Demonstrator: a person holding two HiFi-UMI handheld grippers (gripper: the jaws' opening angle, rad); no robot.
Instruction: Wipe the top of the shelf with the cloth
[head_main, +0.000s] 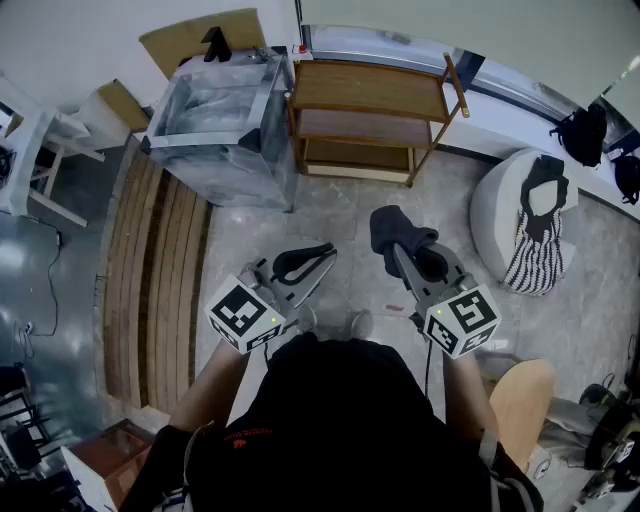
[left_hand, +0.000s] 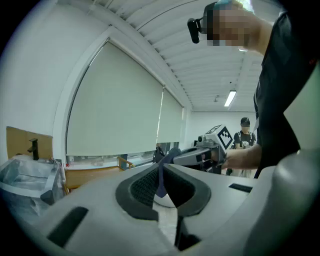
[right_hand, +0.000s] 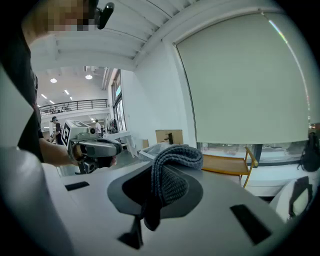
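Holding: right tongs (head_main: 408, 252) clenched on the grey cloth (head_main: 392, 226), pointing at the shelf (head_main: 370, 88).
Left tongs (head_main: 320, 258): closed, empty, also short of the shelf.

Bright, even daylight. Main source is long window (head_main: 385, 42) at far wall; roller blind (right_hand: 245, 80) glows pale, diffuse, no hard glare. Small hot spots from ceiling lamps (right_hand: 88, 76) in far hall; strip lamp (left_hand: 230, 98) blown out white. Head view: shadows soft and short on grey floor (head_main: 330, 210), dull sheen on metal floor plate (head_main: 60, 290) at left. Strong fisheye bend in all views, straight lines bowing near edges. Black vignette corners in both gripper views. Foreground nearest lens soft; cloth (right_hand: 172, 170) knit crisp; far hall slightly hazy.
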